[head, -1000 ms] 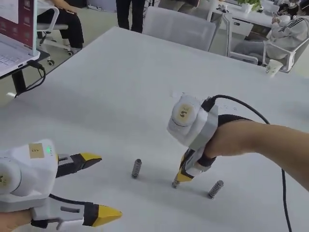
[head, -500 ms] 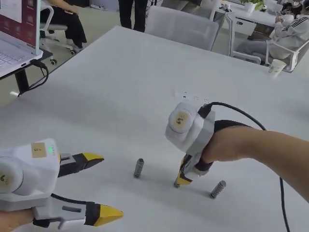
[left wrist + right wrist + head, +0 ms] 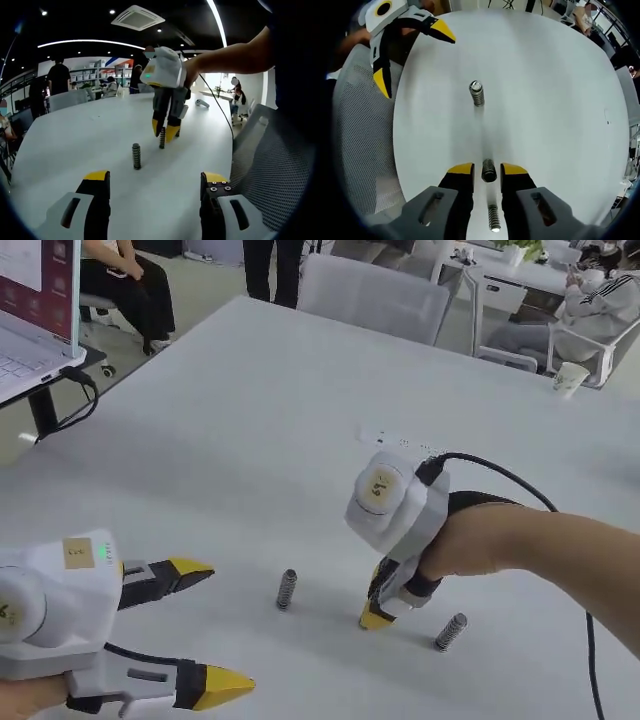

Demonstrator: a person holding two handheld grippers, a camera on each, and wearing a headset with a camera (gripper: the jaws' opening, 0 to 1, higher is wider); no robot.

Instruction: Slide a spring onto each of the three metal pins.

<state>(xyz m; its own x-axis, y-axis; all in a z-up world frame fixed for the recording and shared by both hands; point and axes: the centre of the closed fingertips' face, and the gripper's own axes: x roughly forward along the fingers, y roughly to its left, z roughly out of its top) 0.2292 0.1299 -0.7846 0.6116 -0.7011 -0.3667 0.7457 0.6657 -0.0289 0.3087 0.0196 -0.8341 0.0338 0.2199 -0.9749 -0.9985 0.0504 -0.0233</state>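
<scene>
Three dark springs stand upright in a row on the white table [image 3: 250, 420]. In the head view the left spring [image 3: 286, 589] and the right spring [image 3: 450, 631] stand free. My right gripper [image 3: 378, 616] points down over the middle one. In the right gripper view the middle spring [image 3: 489, 171] stands between the yellow fingertips [image 3: 461, 170] with a thin gap on each side, so my right gripper [image 3: 487, 170] is slightly open around it. My left gripper [image 3: 210, 625] hovers wide open at the near left with nothing in it, facing the nearest spring [image 3: 135, 156].
A laptop [image 3: 35, 310] on a stand is at the far left. Office chairs [image 3: 375, 295] and seated people line the far edge of the table, near a paper cup [image 3: 567, 378]. A black cable [image 3: 510, 485] trails from the right gripper.
The right gripper has stayed over the middle spring, shifting only a little. The left gripper and the two outer springs have not moved.
</scene>
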